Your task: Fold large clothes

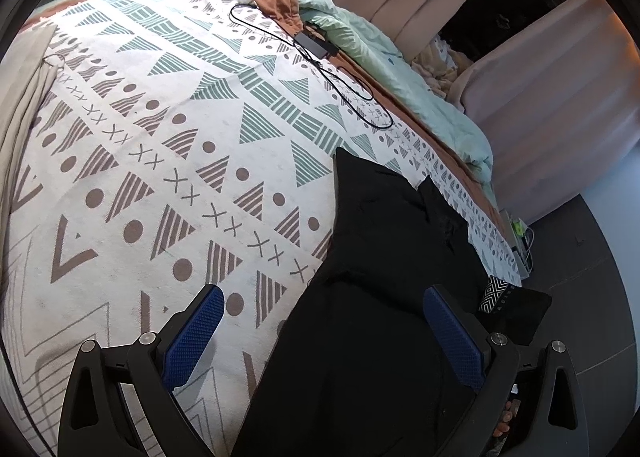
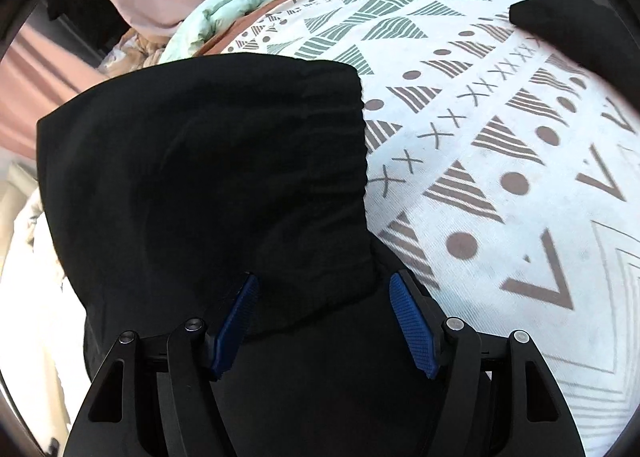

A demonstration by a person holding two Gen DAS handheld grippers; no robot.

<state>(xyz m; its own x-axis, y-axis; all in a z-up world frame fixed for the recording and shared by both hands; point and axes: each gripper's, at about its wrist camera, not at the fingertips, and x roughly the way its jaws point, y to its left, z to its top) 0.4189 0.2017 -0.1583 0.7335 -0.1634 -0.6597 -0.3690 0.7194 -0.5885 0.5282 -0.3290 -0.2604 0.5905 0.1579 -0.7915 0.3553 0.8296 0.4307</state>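
Blue ribbed pads of the right tool (image 2: 324,321) stand spread, and black cloth lies in the gap between them; neither pad presses on it, so nothing is pinched yet. From there the black garment (image 2: 208,177) runs forward as a broad flat panel, its far right edge gathered like an elastic hem, lying on the bed (image 2: 500,161) with its patterned white cover. Part of the panel hangs past the bed's edge on the left of that view.

Over in the left wrist view, the left tool (image 1: 324,329) is also spread wide, hovering above the same garment (image 1: 380,257), one pad over the bedcover, the other over the black cloth. A printed label (image 1: 496,293) shows near the edge.

It looks soft, limp and light, likely to sag and slide wherever it is unsupported. Best holds would seem to be the thicker seams: the gathered hem or a corner, one per tool, so the fold stays square.
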